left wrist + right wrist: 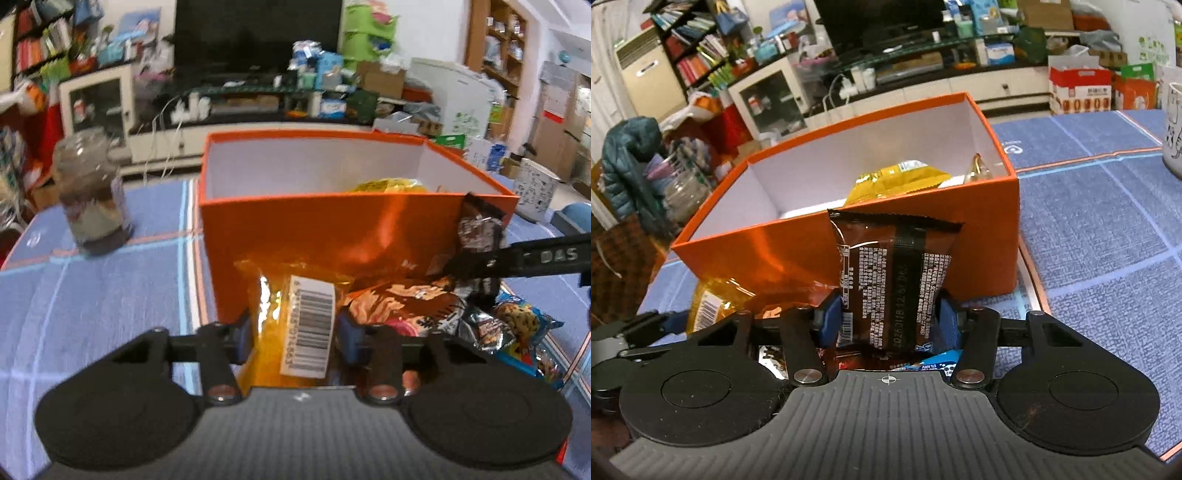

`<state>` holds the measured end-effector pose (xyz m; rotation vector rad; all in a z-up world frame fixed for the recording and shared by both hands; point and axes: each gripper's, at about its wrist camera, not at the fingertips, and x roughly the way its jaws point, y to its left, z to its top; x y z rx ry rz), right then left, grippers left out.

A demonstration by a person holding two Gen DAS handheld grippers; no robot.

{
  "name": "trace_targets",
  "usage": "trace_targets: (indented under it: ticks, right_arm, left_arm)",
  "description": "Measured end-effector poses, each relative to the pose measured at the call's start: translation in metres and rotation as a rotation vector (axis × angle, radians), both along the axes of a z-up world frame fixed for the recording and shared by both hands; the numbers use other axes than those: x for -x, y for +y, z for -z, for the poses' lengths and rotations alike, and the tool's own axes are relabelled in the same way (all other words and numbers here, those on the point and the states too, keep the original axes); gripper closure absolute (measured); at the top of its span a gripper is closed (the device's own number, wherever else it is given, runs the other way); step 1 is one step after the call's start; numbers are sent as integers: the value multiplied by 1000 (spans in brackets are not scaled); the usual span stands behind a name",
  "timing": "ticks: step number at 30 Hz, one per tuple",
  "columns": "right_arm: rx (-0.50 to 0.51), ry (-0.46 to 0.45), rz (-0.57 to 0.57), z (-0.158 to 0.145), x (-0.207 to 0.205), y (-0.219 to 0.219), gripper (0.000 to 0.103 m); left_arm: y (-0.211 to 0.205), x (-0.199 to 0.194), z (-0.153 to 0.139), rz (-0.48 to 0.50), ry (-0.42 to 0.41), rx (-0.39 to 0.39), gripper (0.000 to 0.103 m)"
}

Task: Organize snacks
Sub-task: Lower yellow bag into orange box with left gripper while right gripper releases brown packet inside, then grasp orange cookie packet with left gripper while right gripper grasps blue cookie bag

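An open orange box stands on the blue tablecloth, with a yellow packet lying inside it. In front of the box lies a pile of snack packets. My left gripper is shut on a clear amber packet that carries a barcode label. My right gripper is shut on a brown packet, which stands upright against the box's front wall. From the left wrist view, the right gripper's black finger and the brown packet show at the right.
A glass jar with layered contents stands left of the box. A white patterned cup sits at the right, near the table's edge. A blue cookie packet lies at the right of the pile. Cluttered shelves and a television stand behind.
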<state>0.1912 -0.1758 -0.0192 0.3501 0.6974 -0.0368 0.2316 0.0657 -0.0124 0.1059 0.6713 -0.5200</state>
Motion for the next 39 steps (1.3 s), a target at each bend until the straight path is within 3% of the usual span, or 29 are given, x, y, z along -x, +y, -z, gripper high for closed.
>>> trace_targets:
  ticks: [3,9,11,15,19,20,21,24,25,26,29,32,35,37,39]
  right_arm:
    - [44,-31,-17,-13,8,3,64]
    - [120,-128,-71,-53,39,9,64]
    - [131,-188,-72,-75,44,8,64]
    - [139,-244,-63,-116,16,2,64]
    - [143,-208,-67,-137,-35,-1,63]
    - [145,-164,-82,-137,-53,-1,63]
    - [136,-126,-86,-135,-65,-3,60]
    - [128,-125,-75,-139,-59,-9,44]
    - [132,-157,-83,-140,-44,-11,33]
    - [143,-189,-89,-140,-24,-13,27]
    - [215,-214,-109,-119,35,-14,24]
    - [241,-154,-171,-81,77,-11,24]
    - [246,-97,-233,-50,97,-9,24]
    - [277,-91,-389,-43,93,-8,26]
    - [360,-165,-554,-44,91,-10,26]
  left_arm:
    - [1,6,-7,-28,1,-12,68]
    - [0,34,-45,-54,-80,-45,69]
    - [0,35,-63,-76,-93,-19,69]
    - [-3,16,-105,-117,-120,66,69]
    - [-27,-34,-124,-161,-117,58,68]
    - [-32,-51,-122,-171,-100,63,60]
    - [-35,-60,-119,-185,-98,54,34]
    - [-28,-46,-118,-190,-158,59,20]
    - [-21,-35,-119,-171,-174,76,13]
    - [-13,-25,-118,-173,-187,82,1]
    - [12,9,-105,-184,-162,90,1]
    - [33,39,-85,-217,-101,78,1]
    - [48,57,-69,-268,9,112,1]
    - [49,73,-59,-296,75,152,1]
    - [43,92,-53,-317,105,154,1]
